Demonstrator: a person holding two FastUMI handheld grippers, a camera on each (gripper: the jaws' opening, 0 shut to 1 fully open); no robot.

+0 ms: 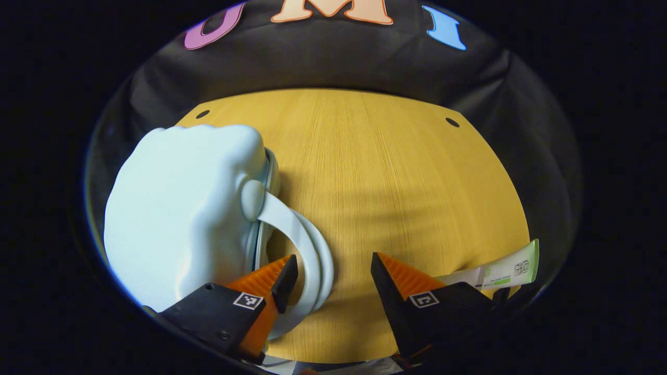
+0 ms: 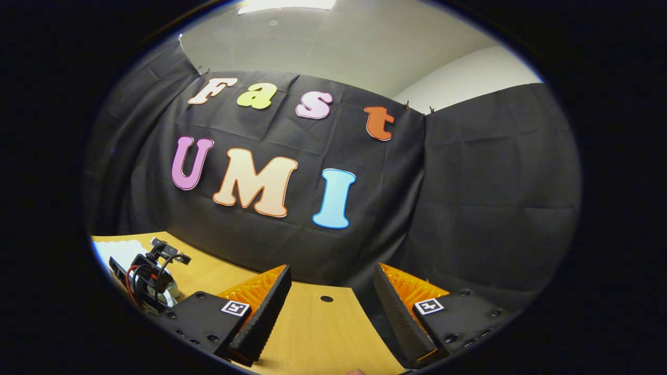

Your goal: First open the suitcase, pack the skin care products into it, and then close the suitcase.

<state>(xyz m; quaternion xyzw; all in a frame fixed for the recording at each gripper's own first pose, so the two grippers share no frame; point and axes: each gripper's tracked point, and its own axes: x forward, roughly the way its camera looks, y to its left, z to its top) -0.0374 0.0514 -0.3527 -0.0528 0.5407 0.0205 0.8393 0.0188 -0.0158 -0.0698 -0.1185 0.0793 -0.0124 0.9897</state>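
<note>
Your left gripper (image 1: 329, 273) hangs low over the wooden table (image 1: 375, 172), its fingers spread wide with nothing pinched between them. In the left gripper view the pale blue suitcase (image 1: 177, 208) sits closed at the left of the table, its zipper seam facing the gripper and its curved handle (image 1: 307, 245) looping out toward you. One finger (image 1: 284, 278) lies just beside that handle, right at the loop; whether it touches the handle you cannot tell from this angle. At the lower right a skin care tube (image 1: 508, 271) lies on the table, its near end hidden behind the other finger, so its full length is not visible. The suitcase's lower edge is cut off at the rim of the picture.

Your right gripper (image 2: 329, 307) is tilted upward, fingers likewise wide apart and empty, above the far edge of the table. In the right gripper view you see mostly the booth's black cloth wall (image 2: 469, 208) and a strip of ceiling (image 2: 338, 36). At the lower left of that view the left gripper appears from outside, with red wiring on its body, and a sliver of the suitcase shows pale behind it, too small and washed out to make out any detail
</note>
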